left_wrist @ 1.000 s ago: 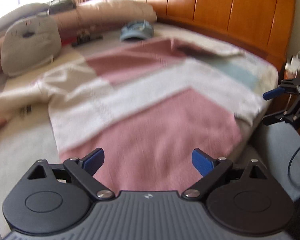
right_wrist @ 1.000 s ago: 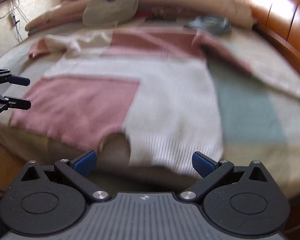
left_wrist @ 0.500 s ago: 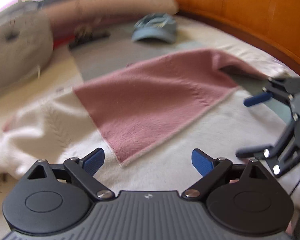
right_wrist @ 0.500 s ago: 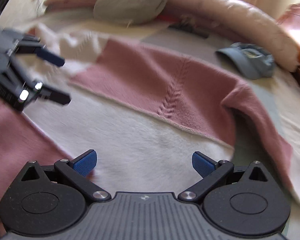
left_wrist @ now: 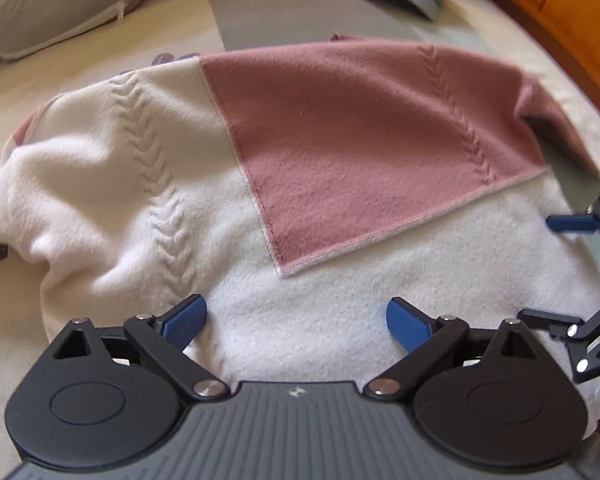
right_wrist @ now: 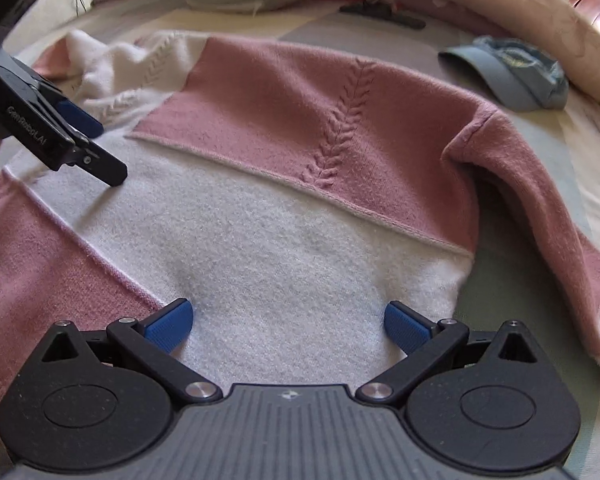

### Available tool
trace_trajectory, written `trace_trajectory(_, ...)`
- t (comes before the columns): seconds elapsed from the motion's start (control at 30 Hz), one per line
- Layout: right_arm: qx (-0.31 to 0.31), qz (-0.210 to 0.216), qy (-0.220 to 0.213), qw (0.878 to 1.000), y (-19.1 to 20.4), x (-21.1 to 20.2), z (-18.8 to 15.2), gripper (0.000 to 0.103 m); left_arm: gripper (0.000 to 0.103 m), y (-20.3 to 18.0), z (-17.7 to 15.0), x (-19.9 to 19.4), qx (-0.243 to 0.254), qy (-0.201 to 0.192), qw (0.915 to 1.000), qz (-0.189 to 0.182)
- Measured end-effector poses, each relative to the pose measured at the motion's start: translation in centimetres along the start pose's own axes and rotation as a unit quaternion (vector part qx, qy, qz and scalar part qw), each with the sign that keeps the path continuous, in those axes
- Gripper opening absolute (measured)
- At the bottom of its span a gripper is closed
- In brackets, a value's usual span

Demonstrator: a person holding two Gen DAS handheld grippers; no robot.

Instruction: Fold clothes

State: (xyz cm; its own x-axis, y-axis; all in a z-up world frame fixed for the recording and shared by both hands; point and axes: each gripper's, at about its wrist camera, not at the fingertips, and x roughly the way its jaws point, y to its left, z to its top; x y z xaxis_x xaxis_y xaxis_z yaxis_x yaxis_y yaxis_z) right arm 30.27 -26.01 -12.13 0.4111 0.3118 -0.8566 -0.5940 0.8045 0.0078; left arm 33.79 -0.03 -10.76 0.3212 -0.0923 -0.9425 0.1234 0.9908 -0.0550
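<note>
light: bright daylight, soft shadows | focus: slight blur | edges: fisheye bending, dark corners

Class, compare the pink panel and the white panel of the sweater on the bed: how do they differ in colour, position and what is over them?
The pink panel is dusty rose; the white panel is cream. The pink panel lies farther up the bed, towards the blue cap; the white panel lies nearer both cameras. Both the left gripper and the right gripper are open over the white panel, neither over the pink. Both belong to one sweater lying spread out.
</note>
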Motion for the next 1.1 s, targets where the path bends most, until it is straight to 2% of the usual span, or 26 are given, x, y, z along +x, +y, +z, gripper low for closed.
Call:
trace_trajectory(0.1,-0.008,0.003,0.041,0.999,0.0,0.2,1.0,0.103,0.096,-0.2,1.1,-0.2,-0.033,0.074,0.9965,0.019)
trace_trajectory(0.23,-0.036,0.016,0.099,0.994,-0.1,0.1,1.9,0.103,0.094,0.7,0.7,-3.2,-0.089,0.129,0.9852,0.070)
trace_trajectory(0.33,-0.046,0.031,0.145,0.988,-1.0,-1.0,2.1,0.103,0.094,1.7,-0.1,-7.2,-0.120,0.101,0.9847,0.075)
trace_trajectory(0.43,-0.022,0.047,0.139,0.989,-2.7,-3.3,0.6,0.103,0.095,3.0,-1.0,-9.9,-0.140,0.081,0.9845,0.068)
trace_trajectory(0.5,-0.001,0.045,0.144,0.989,-3.9,-4.4,-0.8,0.103,0.095,3.3,-0.7,-10.1,-0.141,0.065,0.9856,0.067)
trace_trajectory(0.6,0.042,0.039,0.174,0.983,-5.4,-5.5,-2.8,0.103,0.095,3.6,-0.9,-9.9,-0.121,0.050,0.9896,0.061)
trace_trajectory(0.73,0.055,0.011,0.218,0.974,-5.0,-5.6,-3.3,0.103,0.094,4.1,-0.8,-8.0,-0.122,0.069,0.9896,0.033)
trace_trajectory(0.83,0.092,-0.005,0.236,0.967,-4.4,-5.3,-1.4,0.103,0.094,4.2,-0.1,-7.1,-0.114,0.074,0.9907,0.012)
trace_trajectory(0.93,0.119,-0.025,0.233,0.965,-3.1,-4.7,1.6,0.103,0.094,4.3,0.7,-5.9,-0.105,0.084,0.9907,-0.021)
trace_trajectory(1.1,0.160,-0.007,0.204,0.966,-0.3,-2.8,6.1,0.103,0.095,5.4,1.8,-4.3,-0.104,0.069,0.9904,-0.060)
